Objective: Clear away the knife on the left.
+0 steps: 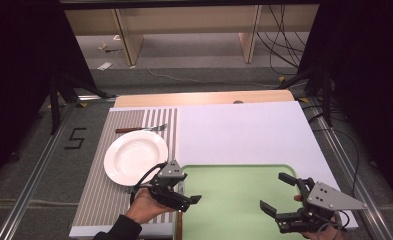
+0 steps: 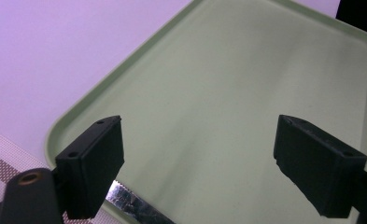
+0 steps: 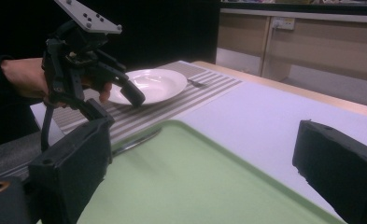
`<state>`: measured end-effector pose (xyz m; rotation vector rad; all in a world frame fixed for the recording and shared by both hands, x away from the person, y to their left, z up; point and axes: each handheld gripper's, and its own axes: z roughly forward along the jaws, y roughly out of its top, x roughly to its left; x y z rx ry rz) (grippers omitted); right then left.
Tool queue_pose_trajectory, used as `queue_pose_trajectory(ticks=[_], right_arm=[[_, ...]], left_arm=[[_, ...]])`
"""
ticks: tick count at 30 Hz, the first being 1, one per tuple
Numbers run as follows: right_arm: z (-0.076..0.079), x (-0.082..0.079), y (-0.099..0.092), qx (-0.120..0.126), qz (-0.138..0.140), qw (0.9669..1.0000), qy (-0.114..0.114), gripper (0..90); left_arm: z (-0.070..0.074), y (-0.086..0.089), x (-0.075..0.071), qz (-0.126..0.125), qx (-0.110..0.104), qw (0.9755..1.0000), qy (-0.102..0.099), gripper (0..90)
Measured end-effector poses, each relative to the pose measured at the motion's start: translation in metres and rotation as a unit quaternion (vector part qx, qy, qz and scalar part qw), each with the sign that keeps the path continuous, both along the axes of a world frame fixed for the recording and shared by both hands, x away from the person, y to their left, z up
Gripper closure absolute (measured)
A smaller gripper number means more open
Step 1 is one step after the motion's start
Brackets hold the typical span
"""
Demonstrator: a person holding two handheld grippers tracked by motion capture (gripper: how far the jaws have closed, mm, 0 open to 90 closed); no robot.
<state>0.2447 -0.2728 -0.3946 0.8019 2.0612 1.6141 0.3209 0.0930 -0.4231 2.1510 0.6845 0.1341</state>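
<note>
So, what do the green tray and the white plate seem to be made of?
The green tray looks like matte plastic: an even pale colour, a moulded rounded rim, only soft reflections. The white plate seems glazed ceramic, smooth with a mild gloss, though white plastic is possible.

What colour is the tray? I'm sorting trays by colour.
Pale green; the tray shows best in the high view.

Looks like a lab or test room, not a home; black curtains (image 1: 14, 75) left and right of frame; loose cables (image 1: 279, 47) upper right; taped floor mark (image 1: 76, 138) at left; bare wooden benches (image 1: 184, 22) along the top.
</note>
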Motion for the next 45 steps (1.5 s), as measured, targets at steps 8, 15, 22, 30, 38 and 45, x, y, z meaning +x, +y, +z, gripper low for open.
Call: queue_pose_trajectory(ticks=[8, 15, 22, 30, 38, 45], right_arm=[[0.0, 0.0, 0.0, 0.0, 0.0, 1.0, 0.0, 5.6], [0.0, 0.0, 0.0, 0.003, -0.001, 1.0, 0.0, 5.6], [-0.001, 0.0, 0.0, 0.003, -0.002, 1.0, 0.001, 5.6], [-0.001, 0.0, 0.0, 0.003, -0.002, 1.0, 0.0, 5.6], [0.0, 0.0, 0.0, 0.005, -0.002, 1.0, 0.001, 5.6], [-0.001, 0.0, 0.0, 0.006, -0.002, 1.0, 0.003, 5.6]], left_arm=[[0.002, 0.008, -0.009, -0.001, -0.045, 0.9986, -0.029, 15.8], [0.003, 0.02, -0.017, 0.008, -0.08, 0.9956, -0.047, 15.8], [0.003, 0.032, -0.021, 0.037, -0.111, 0.991, -0.064, 17.3], [0.002, 0.041, -0.02, 0.019, -0.101, 0.9903, -0.094, 16.3], [0.004, 0.045, -0.028, 0.022, -0.106, 0.9881, -0.108, 15.7], [0.005, 0.045, -0.029, 0.019, -0.111, 0.9867, -0.117, 15.6]])
